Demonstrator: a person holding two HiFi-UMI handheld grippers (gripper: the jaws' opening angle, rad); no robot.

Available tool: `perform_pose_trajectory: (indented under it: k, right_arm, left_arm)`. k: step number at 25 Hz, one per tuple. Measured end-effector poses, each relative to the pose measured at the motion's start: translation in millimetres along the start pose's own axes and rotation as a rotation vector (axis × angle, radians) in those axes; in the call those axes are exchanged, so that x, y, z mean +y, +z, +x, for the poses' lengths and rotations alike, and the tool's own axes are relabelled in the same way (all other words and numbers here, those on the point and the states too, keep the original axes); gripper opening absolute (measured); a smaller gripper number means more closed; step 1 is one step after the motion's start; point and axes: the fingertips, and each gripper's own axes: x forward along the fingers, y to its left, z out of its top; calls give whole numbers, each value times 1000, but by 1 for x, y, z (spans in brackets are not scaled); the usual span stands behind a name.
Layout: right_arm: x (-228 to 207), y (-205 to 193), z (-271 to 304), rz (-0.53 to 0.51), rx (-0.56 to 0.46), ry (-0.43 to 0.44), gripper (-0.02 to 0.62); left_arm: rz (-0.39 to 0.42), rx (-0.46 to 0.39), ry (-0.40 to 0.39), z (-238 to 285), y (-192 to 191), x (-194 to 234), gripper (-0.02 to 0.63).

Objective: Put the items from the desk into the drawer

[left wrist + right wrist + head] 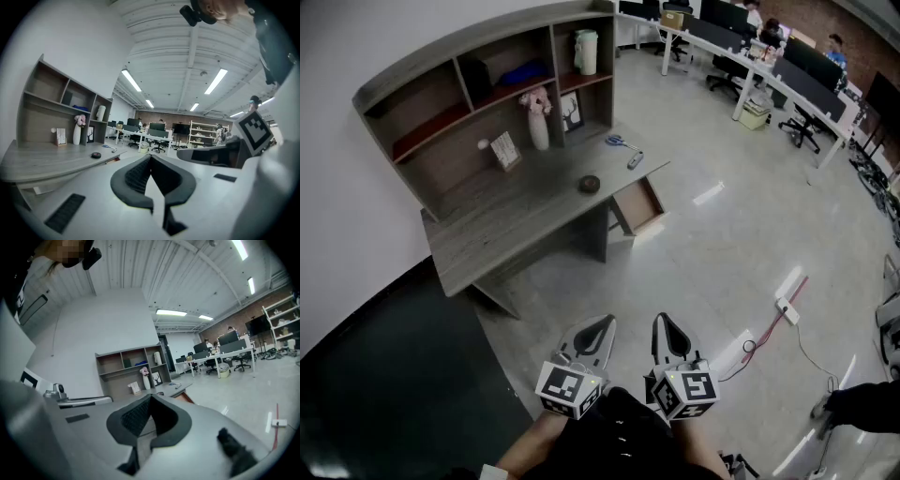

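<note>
Held low by my body: left hand-held gripper (603, 325) and right hand-held gripper (665, 322), each pressed together, nothing between the jaws. Well ahead, the drawer (639, 208) stands open. On the surface (506, 211) behind the drawer: round dark item (589, 184), farther back scissors (617, 142).

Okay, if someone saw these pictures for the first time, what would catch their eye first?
Probably the two tools at the bottom of the head view: the left gripper and the right gripper, side by side, jaws shut on nothing, well short of the desk. Next, that grey desk against the white wall, its drawer open at the right end, with scissors and a small round dark thing on top.
</note>
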Motion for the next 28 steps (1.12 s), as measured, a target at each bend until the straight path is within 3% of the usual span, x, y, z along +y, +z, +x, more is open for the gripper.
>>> perform_pose_trajectory:
  k: [10,28]
  right_arm:
    - [17,0,-10,-15,-13,19,11]
    - [-8,-21,-40,-26,-1,1,11]
  left_arm:
    - [-26,-2,4,-12,11,-14,9]
    - [-20,-21,54,-11,-9,-45,9]
